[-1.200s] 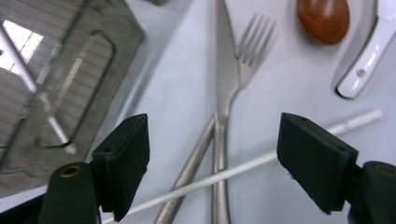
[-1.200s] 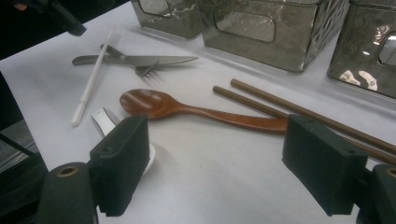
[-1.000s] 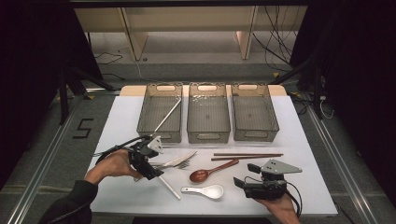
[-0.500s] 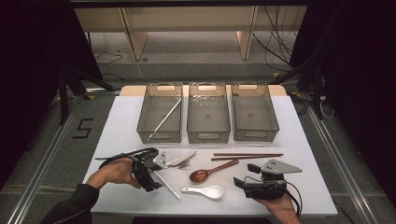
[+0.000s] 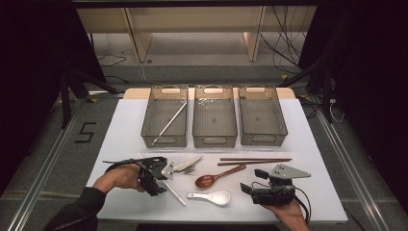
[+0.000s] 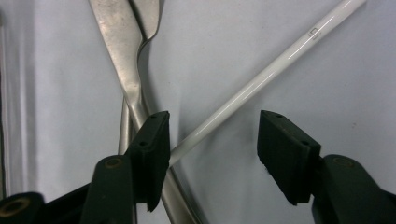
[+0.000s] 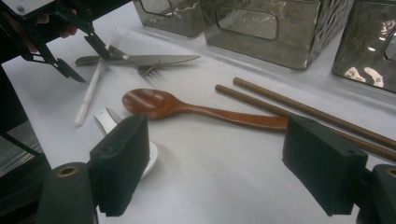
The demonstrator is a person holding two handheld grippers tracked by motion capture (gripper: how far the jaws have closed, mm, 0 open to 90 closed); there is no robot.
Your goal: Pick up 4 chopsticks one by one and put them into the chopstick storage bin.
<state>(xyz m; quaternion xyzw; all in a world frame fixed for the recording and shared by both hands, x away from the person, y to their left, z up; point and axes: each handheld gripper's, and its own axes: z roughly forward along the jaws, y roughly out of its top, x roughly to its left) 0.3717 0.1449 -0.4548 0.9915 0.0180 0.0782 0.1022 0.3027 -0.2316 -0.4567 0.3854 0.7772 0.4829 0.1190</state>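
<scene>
My left gripper (image 5: 161, 183) points down at the white table (image 5: 120, 139), and its jaws have just been closing. A white chopstick (image 6: 261, 77) lies between them, its end by one pad (image 6: 154, 149), while the other pad (image 6: 285, 149) stands apart from it. The same white chopstick (image 5: 174, 192) crosses the metal knife and fork (image 6: 123, 56). My left gripper (image 7: 84, 58) also appears at the top left of the right gripper view. My right gripper (image 5: 250, 180) rests at the near right with its jaws wide open and nothing between them (image 7: 224, 154).
A brown wooden spoon (image 5: 219, 175), a white ceramic spoon (image 5: 211, 196) and two brown chopsticks (image 5: 255, 161) lie mid-table. Three grey bins stand at the back; the left bin (image 5: 149, 130) holds another white chopstick (image 5: 171, 120). The middle bin (image 5: 215, 139) and right bin (image 5: 262, 139) look bare.
My left hand has come down and nearer the table's front edge, over the white chopstick, and its jaws have narrowed around it. The right gripper has stayed still.
</scene>
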